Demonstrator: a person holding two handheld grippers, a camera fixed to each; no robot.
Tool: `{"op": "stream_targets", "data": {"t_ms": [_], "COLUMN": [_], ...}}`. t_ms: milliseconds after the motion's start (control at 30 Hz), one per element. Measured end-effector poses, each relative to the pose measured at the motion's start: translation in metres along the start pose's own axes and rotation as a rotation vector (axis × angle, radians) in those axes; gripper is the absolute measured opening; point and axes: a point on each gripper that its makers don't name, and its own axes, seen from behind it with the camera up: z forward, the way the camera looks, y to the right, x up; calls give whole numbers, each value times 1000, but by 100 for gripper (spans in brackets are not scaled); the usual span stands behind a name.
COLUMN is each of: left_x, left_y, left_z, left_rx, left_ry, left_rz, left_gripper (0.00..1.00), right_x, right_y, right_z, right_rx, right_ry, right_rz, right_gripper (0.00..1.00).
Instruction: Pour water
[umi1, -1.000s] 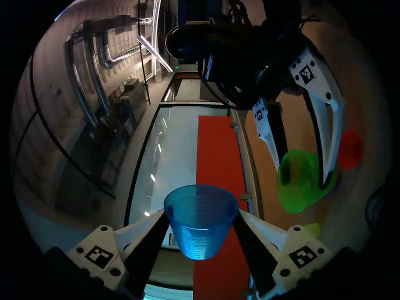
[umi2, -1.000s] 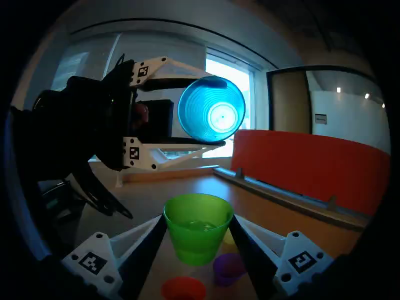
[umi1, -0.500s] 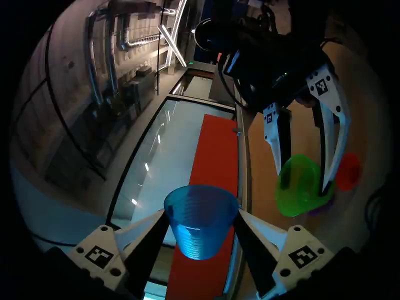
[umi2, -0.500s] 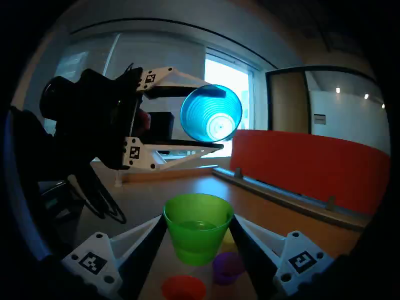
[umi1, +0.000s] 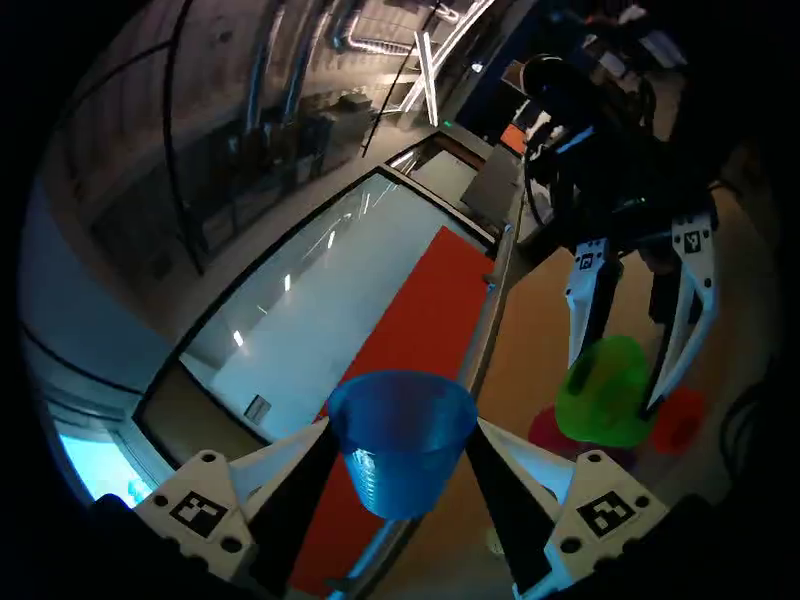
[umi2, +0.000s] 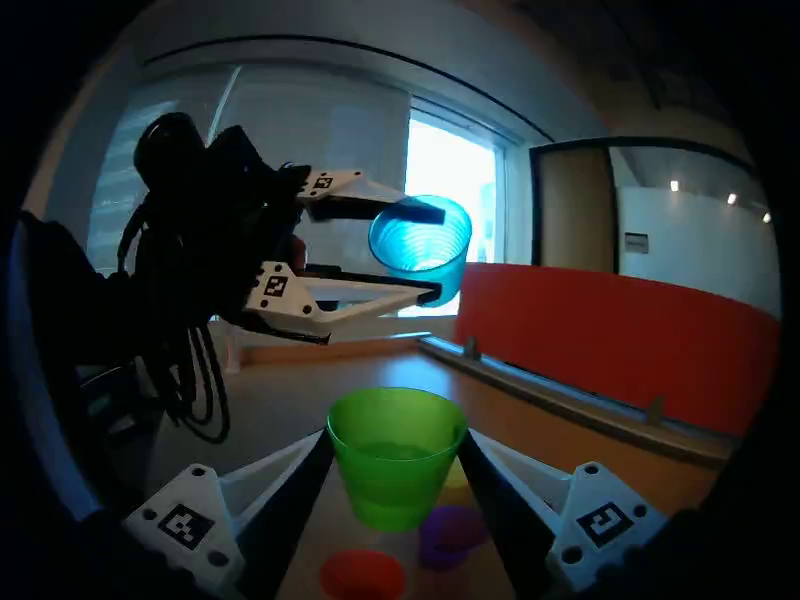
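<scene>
— Where are the cups?
— Over the wooden table (umi2: 290, 395), the left gripper (umi1: 402, 450) clamps the blue cup (umi1: 400, 425), tilted and held high.
— And the right gripper (umi2: 397, 455)?
— It squeezes the green cup (umi2: 396, 480), water inside, lower down.

A long red screen (umi2: 620, 340) runs along the far edge of the wooden table (umi2: 290, 400). Well in front of the screen, an orange cup (umi2: 362, 577) and a purple cup (umi2: 448, 530) stand near each other on the table. A bright window (umi2: 455, 170) glows behind the screen's left end.
</scene>
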Motion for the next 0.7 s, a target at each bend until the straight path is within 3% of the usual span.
{"op": "stream_targets", "data": {"t_ms": [367, 700], "left_x": [-16, -33], "left_y": [-6, -8], "left_z": [3, 3], "left_rx": [-13, -31], "left_ry": [-28, -61], "left_rz": [-367, -603], "left_gripper": [85, 85], "right_x": [5, 6], "right_y": [2, 7], "right_z": [-4, -8], "right_rx": [-10, -26], "right_ry": [5, 9], "right_rz": [-5, 1], "right_gripper": [90, 90]}}
